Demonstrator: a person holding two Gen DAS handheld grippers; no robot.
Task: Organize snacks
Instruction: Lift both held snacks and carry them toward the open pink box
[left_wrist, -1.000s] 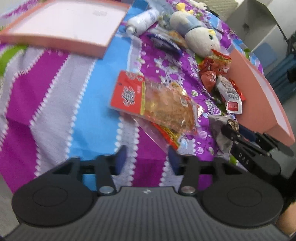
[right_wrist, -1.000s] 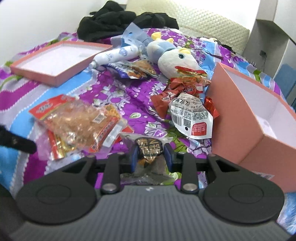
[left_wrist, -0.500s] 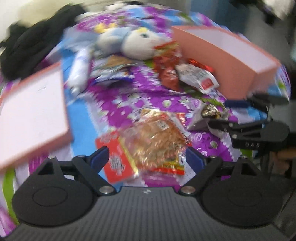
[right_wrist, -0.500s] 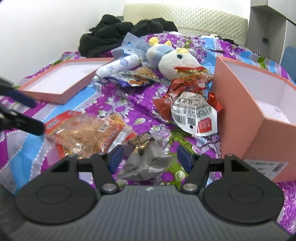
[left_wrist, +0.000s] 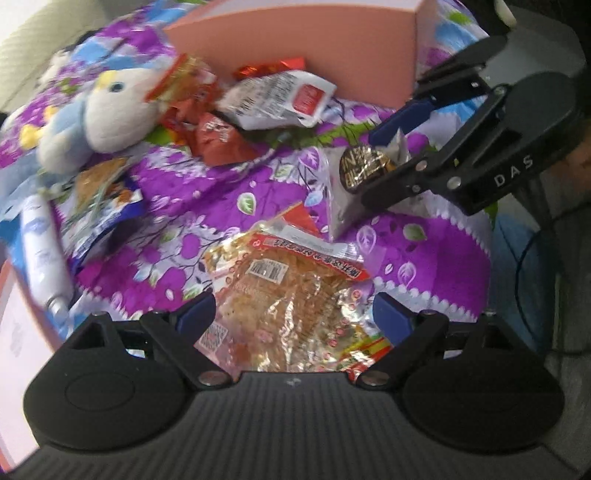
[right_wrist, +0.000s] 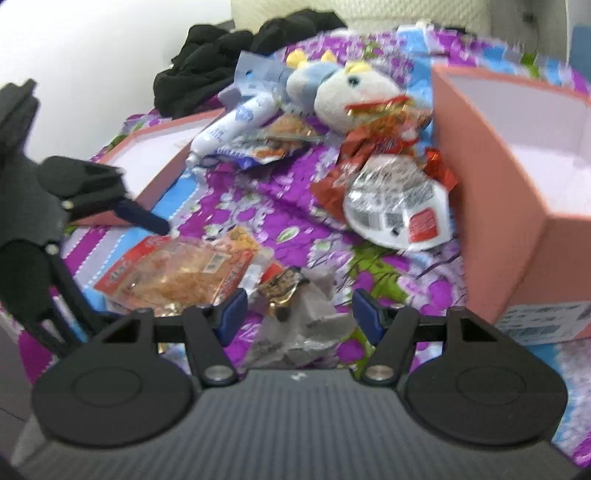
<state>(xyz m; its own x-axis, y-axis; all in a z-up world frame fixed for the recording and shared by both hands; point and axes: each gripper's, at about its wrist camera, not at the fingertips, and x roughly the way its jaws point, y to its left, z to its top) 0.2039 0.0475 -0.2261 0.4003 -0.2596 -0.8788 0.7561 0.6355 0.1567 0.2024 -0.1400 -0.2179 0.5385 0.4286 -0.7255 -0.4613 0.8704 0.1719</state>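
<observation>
Left wrist view: left gripper stands with jaws spread wide over the clear orange snack bag, pads clear of it on both sides; these jaws have just been opening. Only this view shows the barcode side of that bag and the right gripper from outside, its blue pad above and black finger below the grey foil packet, which lies just beyond the orange bag on the purple floral bedspread. Whether the pads touch the packet cannot be told here.

Right wrist view: right gripper jaws apart, having just widened and eased in again slightly, grey foil packet lying between them with a gap at each pad. Orange snack bag sits just left of the packet. Only this view shows the open white inside of the pink box, right of the packet, and the black clothes far behind. White sealed pouch leans beside the box wall; plush toy beyond it.
</observation>
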